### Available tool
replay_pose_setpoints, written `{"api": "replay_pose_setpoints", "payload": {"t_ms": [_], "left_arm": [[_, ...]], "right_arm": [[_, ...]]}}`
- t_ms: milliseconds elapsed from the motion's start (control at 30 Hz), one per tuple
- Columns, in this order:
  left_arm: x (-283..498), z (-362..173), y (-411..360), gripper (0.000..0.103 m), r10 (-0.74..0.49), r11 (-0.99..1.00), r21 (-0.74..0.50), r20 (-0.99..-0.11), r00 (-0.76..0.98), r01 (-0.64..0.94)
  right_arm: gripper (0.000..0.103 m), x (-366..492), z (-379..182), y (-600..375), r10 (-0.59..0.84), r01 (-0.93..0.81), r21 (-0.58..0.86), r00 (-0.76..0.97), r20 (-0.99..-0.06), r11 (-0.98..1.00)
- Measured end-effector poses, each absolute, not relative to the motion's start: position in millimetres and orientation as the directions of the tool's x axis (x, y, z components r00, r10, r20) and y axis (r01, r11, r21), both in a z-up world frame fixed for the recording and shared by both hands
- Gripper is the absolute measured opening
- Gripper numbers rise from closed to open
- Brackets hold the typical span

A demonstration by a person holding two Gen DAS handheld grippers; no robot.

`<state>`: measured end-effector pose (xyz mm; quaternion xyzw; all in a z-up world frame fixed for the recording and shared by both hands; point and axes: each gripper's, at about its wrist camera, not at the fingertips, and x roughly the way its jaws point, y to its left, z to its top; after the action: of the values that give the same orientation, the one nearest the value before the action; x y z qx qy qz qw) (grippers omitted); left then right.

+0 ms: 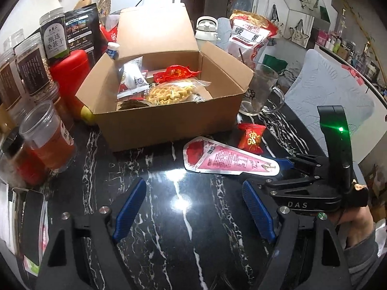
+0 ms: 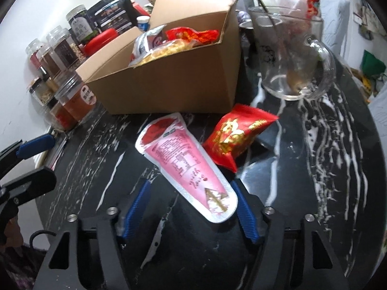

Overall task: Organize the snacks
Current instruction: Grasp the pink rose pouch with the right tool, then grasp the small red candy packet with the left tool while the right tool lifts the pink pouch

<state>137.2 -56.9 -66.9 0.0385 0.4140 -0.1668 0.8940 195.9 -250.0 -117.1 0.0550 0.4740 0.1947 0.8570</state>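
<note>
My right claw (image 2: 191,205) stands apart, straddling the narrow end of the pink pouch (image 2: 186,169), pads not yet pressing; my left claw (image 1: 193,207) is apart over bare tabletop. Risk, in my judgement: the glossy, flat foil pouch may slide on the polished marble table (image 2: 326,169) and nudge the crinkled red packet (image 2: 237,135) touching it ahead. The cardboard box (image 2: 169,84) waits beyond.

Dim room; an overhead lamp glares white off my glossy worktop (image 1: 179,193). Fisheye bends the edges (right view slightly blurred, corners black).
</note>
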Motion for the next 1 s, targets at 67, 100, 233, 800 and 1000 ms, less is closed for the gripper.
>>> {"api": "replay_pose_setpoints", "payload": {"t_ms": [67, 100, 233, 800, 1000], "left_arm": [[138.1, -68.7, -54.4, 0.082, -0.262, 0.943, -0.069, -0.756, 0.6, 0.324], [138.7, -69.6, -52.1, 0.082, -0.263, 0.945, -0.076, -0.757, 0.598, 0.319], [139.3, -70.9, -44.2, 0.082, -0.261, 0.95, -0.092, -0.758, 0.598, 0.299], [146.0, -77.1, -10.4, 0.082, -0.207, 0.972, -0.087, -0.764, 0.611, 0.22], [146.3, -76.6, 1.6, 0.082, -0.178, 0.978, -0.067, -0.755, 0.631, 0.196]], "right_arm": [[0.067, 198.7, -117.5, -249.5, 0.405, -0.274, 0.306, 0.47, -0.784, 0.912], [0.067, 200.5, -117.6, -249.5, 0.417, -0.268, 0.325, 0.466, -0.78, 0.907], [0.064, 207.0, -116.8, -244.8, 0.432, -0.257, 0.349, 0.454, -0.779, 0.901], [0.035, 216.7, -120.3, -167.1, 0.211, -0.43, -0.022, 0.486, -0.848, 0.902], [0.025, 205.8, -120.9, -164.0, 0.205, -0.42, -0.043, 0.527, -0.825, 0.906]]}}
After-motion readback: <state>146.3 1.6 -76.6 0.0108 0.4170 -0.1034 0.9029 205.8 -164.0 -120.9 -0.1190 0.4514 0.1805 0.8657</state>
